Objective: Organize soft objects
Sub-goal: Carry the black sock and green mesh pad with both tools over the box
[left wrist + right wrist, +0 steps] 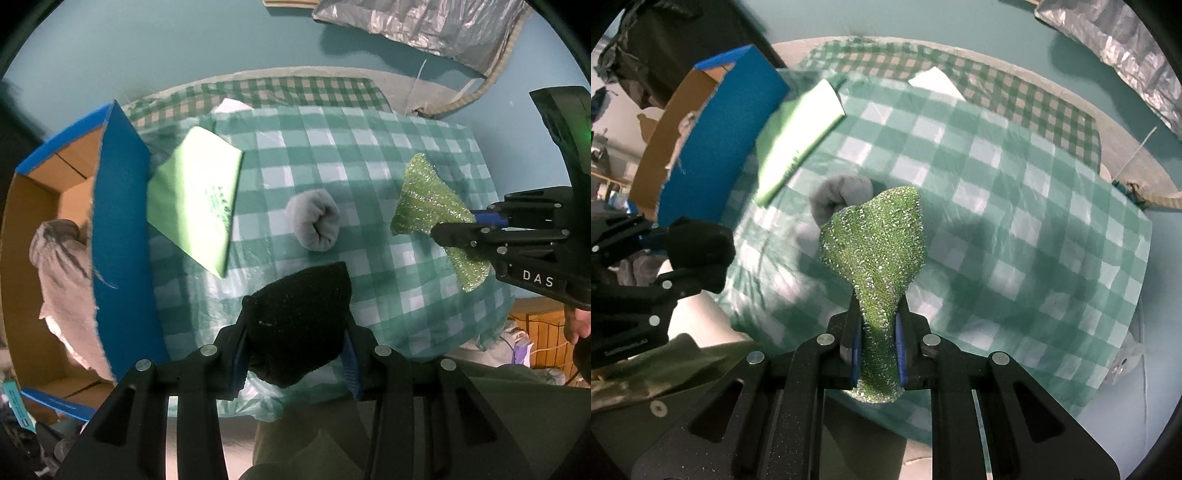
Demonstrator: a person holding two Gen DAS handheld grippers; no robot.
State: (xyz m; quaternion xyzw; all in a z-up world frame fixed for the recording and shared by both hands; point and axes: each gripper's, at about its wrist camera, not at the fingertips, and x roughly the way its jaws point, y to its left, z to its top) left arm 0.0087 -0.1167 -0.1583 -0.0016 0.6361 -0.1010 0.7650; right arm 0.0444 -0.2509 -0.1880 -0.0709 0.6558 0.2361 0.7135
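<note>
Pinching black sock point(295, 325), left gripper point(295, 354) fingers; right gripper point(878, 350) fingers clamp green scrubber point(877, 251).

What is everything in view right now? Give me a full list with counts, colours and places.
Black sock: 1, black, held in left gripper.
Scrubber: 1, glittery green, pinched in right gripper.
Grey sock: 1, grey, rolled, on the cloth's middle.
Green packet: 1, light green, leaning against the box.
Box: 1, blue outside, brown inside, left of the cloth.
Towel: 1, greyish, inside the box.
Cloth: 1, green-white check, covering the table.
Foil bag: 1, silver, beyond the table.
Left gripper: 1, black, shut.
Right gripper: 1, black, shut.
</note>
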